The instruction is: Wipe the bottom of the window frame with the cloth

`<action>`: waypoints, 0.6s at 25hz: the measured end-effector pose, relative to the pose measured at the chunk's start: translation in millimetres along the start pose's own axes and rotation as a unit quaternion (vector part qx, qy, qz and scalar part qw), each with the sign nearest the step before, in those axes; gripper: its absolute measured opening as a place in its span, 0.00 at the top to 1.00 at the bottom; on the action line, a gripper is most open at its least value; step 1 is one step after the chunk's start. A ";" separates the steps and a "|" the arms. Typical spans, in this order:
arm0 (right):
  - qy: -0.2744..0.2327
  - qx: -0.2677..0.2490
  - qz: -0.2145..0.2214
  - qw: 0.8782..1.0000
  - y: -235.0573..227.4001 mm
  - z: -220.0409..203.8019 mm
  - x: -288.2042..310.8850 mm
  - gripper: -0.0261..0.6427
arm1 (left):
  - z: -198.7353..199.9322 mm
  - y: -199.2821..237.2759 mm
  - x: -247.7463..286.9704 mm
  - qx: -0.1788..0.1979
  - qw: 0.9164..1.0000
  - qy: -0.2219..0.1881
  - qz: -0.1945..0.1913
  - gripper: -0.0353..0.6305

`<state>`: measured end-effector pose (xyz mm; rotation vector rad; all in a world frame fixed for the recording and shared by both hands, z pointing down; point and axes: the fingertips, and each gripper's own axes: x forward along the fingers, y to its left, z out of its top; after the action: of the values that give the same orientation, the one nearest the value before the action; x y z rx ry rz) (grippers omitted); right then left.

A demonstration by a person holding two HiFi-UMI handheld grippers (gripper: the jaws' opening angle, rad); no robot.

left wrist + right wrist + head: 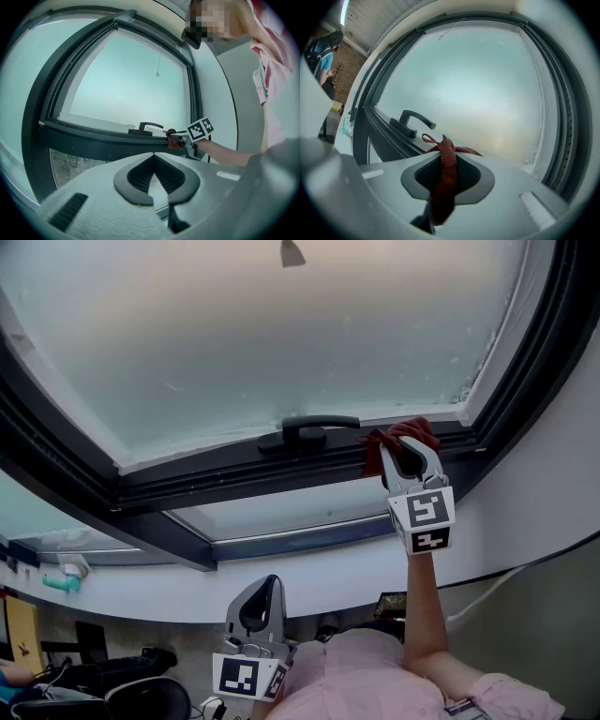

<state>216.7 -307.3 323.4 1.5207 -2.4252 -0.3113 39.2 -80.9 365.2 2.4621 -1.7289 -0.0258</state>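
- The right gripper (410, 457) is raised to the window on an outstretched arm. Its jaws are clamped on a red cloth (405, 433).
- In the right gripper view the cloth runs as a bunched strip between the two pads, and a knotted end sticks out past the tips.
- The cloth is pressed against the bottom rail of the dark window frame (234, 474). It sits just right of the handle (309, 430) and near the frame's right corner.
- The handle is dark, lies level along the rail, and is apart from the cloth.
- Frosted glass (281, 343) fills the sash above the rail, with white flecks along its right edge.
- The left gripper (265, 592) hangs low, close to the person's pink shirt (366, 676) and well apart from the window. Its jaws are closed tip to tip with nothing between them.
- A white wall (553, 484) borders the frame on the right.
- At the left edge of the right gripper view, a person in a teal top (321, 51) is partly visible.
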 end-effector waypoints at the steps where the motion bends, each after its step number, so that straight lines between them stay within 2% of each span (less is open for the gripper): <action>1: 0.000 0.001 -0.001 1.000 -1.4 -0.4 -0.3 0.86 | 0.1 -0.3 0.3 0.000 1.000 0.000 0.000 0.95; 15: 0.003 0.006 -0.013 1.000 -17.8 -6.0 -4.2 0.86 | -0.6 -5.0 4.9 0.000 1.000 0.002 -0.003 0.95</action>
<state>235.6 -311.4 323.1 1.5559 -2.4089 -0.2968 45.7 -83.8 365.6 2.4665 -1.7191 -0.0209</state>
